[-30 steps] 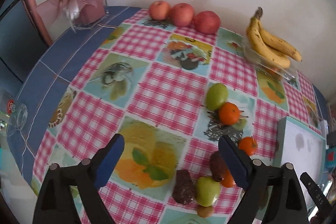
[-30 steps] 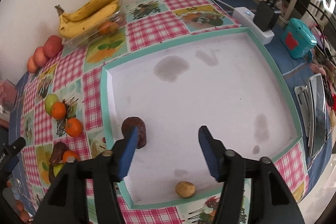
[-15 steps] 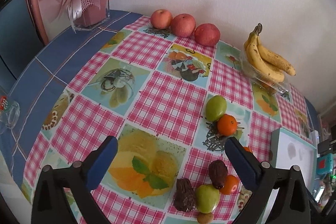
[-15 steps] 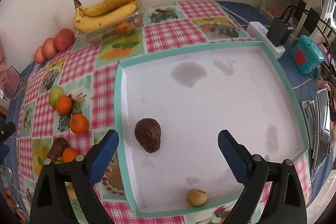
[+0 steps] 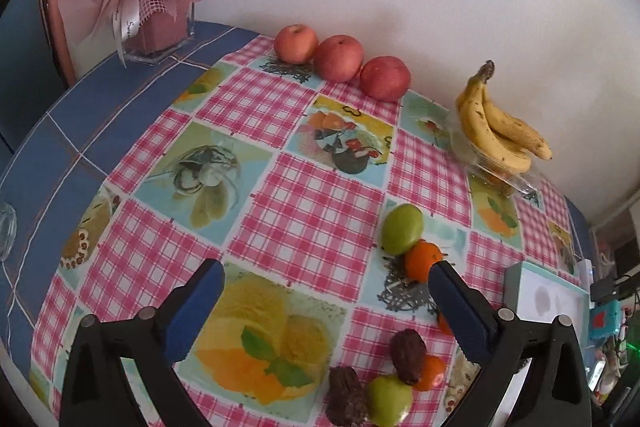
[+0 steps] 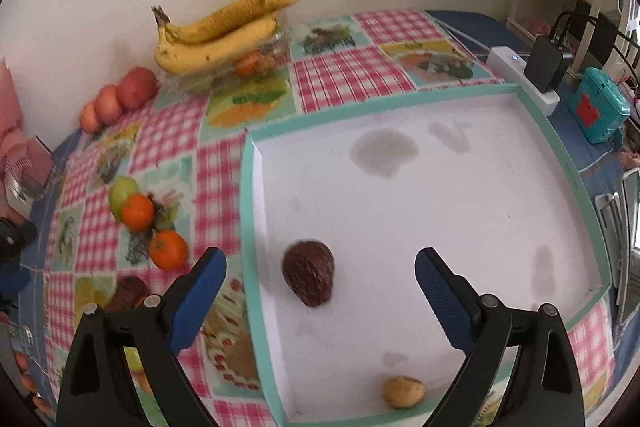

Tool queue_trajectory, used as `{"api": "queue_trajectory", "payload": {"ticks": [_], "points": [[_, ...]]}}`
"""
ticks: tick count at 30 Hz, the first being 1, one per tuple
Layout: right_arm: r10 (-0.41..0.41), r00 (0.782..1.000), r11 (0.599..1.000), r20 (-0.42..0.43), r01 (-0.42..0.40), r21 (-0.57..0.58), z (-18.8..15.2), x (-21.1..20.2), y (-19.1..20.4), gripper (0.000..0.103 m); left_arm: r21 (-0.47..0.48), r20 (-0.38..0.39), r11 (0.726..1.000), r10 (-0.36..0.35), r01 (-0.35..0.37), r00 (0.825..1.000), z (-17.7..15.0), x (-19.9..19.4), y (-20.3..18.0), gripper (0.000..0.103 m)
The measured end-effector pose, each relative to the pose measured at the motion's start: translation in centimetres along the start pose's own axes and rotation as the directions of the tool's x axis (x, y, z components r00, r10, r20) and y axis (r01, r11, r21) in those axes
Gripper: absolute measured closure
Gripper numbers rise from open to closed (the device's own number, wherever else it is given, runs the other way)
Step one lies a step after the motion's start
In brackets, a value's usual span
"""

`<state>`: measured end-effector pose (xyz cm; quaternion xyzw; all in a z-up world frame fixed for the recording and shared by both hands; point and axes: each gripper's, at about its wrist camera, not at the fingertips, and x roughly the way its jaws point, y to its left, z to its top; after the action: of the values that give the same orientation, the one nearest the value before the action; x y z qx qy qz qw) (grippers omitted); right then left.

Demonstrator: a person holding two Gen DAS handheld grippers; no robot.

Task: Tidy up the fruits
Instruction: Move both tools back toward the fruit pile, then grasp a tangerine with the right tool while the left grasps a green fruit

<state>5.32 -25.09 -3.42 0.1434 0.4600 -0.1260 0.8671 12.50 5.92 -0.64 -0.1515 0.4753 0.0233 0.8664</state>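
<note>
The right gripper (image 6: 320, 279) is spread wide and empty over the white tray (image 6: 576, 183), where a dark brown fruit (image 6: 309, 278) lies near the left wall and a small tan fruit (image 6: 403, 391) by the near edge. The left gripper (image 5: 324, 291) is likewise spread wide with nothing between its fingers, above the checked tablecloth (image 5: 304, 203). Green fruit (image 5: 401, 229), oranges (image 5: 423, 260) and dark fruits (image 5: 408, 350) are clustered near the tray's left side; apples (image 5: 338, 58) and bananas (image 5: 496, 131) are set along the wall edge.

Left wrist view angled down over the checked surface (image 5: 304, 203) toward the wall, right wrist view close above the white tray (image 6: 472, 211), both sharing the bananas (image 5: 500, 131) and apples (image 5: 340, 59)
</note>
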Motion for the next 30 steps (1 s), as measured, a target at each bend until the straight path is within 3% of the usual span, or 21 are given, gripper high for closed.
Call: {"api": "queue_trajectory", "payload": {"ticks": [10,15,21,30], "points": [[0.072,0.994,0.996,0.078,-0.068,-0.051,2.3,0.2,4.3,0.009,-0.042,0.007,0.998,-0.048,0.048,0.999,1.8,2.0,1.2,0.000],[0.108,0.990,0.988,0.092,-0.096,-0.119,3.2,0.5,7.7,0.034,-0.011,-0.020,0.999,-0.049,0.049,0.999,2.5,2.9,0.5,0.001],[0.114,0.993,0.982,0.016,-0.110,-0.154,3.3,2.3,9.9,0.049,-0.002,-0.058,0.997,-0.073,0.073,0.996,3.2,4.2,0.2,0.006],[0.112,0.985,0.973,-0.129,-0.135,-0.189,2.5,5.2,11.9,0.059,0.044,-0.094,0.988,-0.147,0.151,0.985,4.3,6.5,-1.8,0.011]]}}
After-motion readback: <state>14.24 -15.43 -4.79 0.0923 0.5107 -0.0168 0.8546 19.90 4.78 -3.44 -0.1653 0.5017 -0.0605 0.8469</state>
